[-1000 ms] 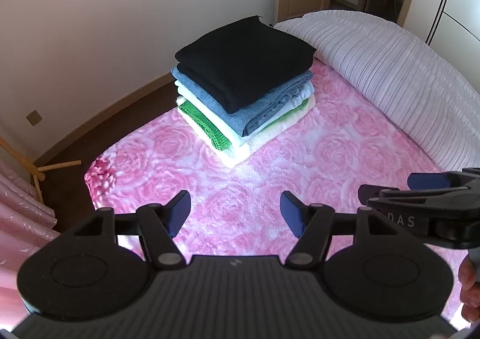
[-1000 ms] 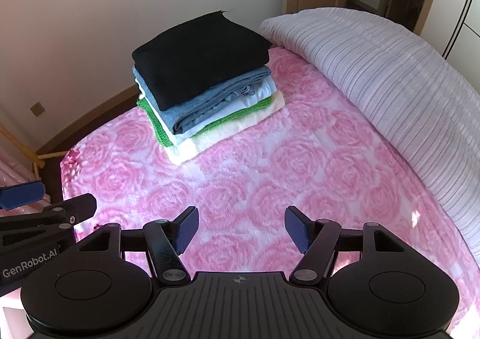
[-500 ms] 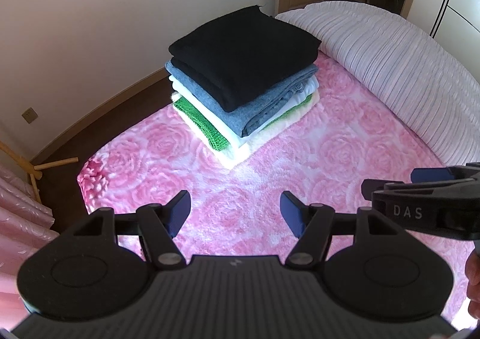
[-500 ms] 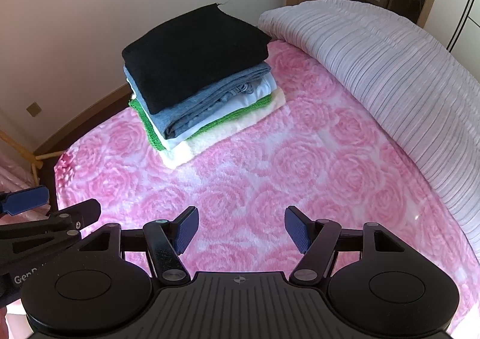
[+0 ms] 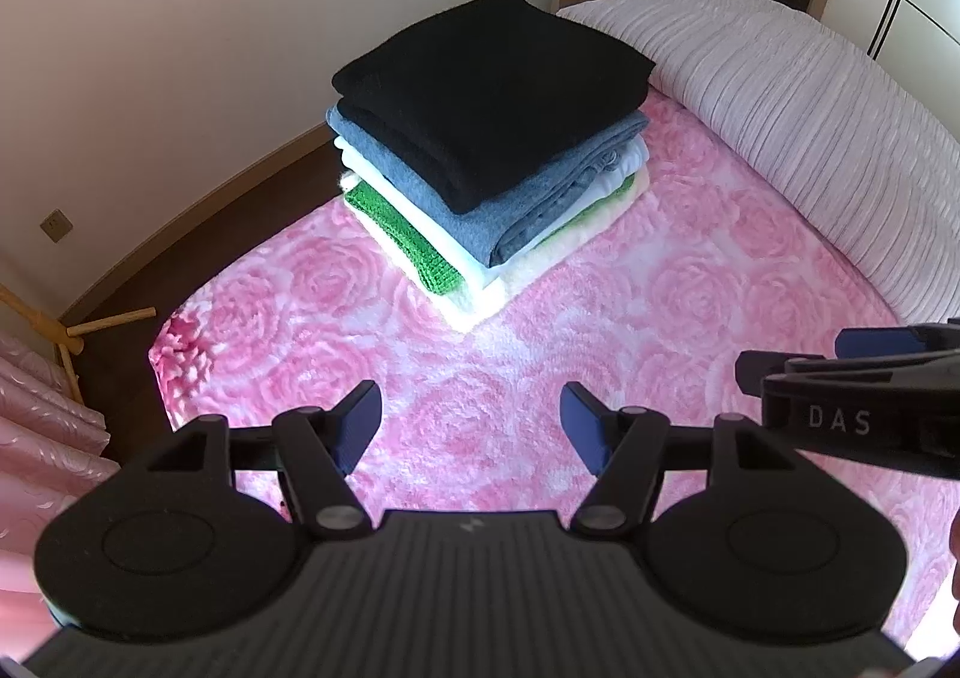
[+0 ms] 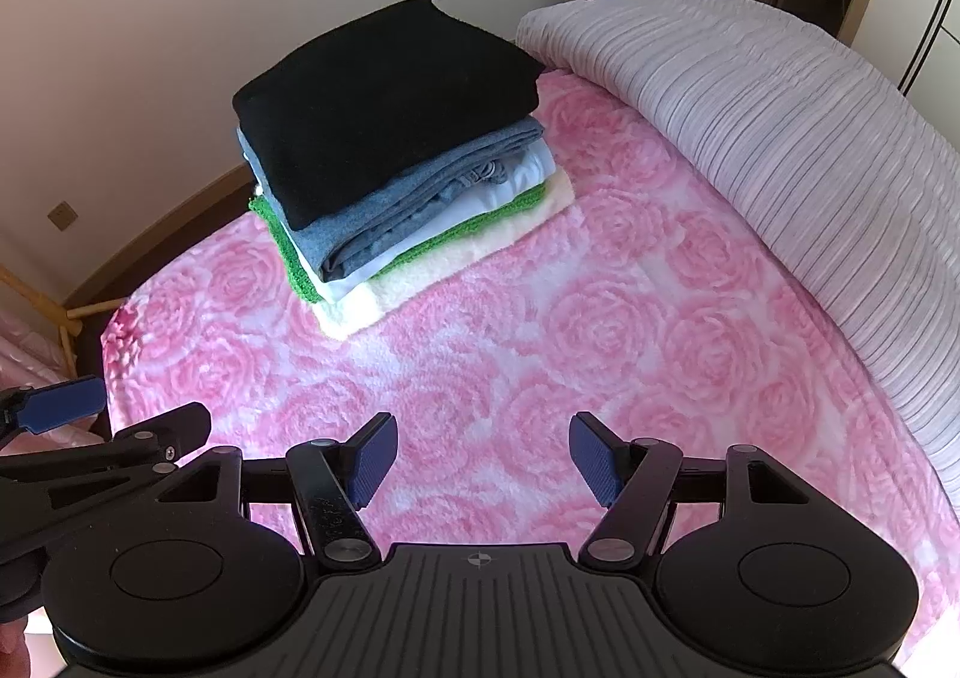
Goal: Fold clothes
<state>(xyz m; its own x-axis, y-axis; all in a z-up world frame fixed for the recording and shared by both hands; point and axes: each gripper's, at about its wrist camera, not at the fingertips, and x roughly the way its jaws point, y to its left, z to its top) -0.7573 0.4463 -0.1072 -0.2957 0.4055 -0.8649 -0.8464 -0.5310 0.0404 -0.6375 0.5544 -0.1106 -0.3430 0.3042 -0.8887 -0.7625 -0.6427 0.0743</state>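
So here's where we're at: we've got a neat stack of folded clothes (image 5: 489, 150) sitting on the pink rose blanket (image 5: 690, 318) near the bed's far corner by the wall, with a black piece (image 5: 492, 84) on top, then a blue-grey one (image 5: 480, 222), something white, a green knit (image 5: 399, 237) and a cream layer (image 6: 474, 252) at the bottom. We reckon it's parked out there on purpose, so the middle of the blanket is free as a working surface. The edges line up pretty well, though the blue-grey one bunches a bit on the side facing us. Our left gripper (image 5: 471, 429) hangs over bare blanket with its jaws spread wide and nothing between them, and the right gripper (image 6: 483, 459) is the same deal, wide and empty, just beside the other, both tilted down at the bed. Neither one touches the stack or the blanket as far as we can tell. A striped pale duvet (image 6: 780, 138) is bunched along the right side, just beside the pile. No unfolded garment shows in either view, so our guess is we're either done or about to go fetch another one.
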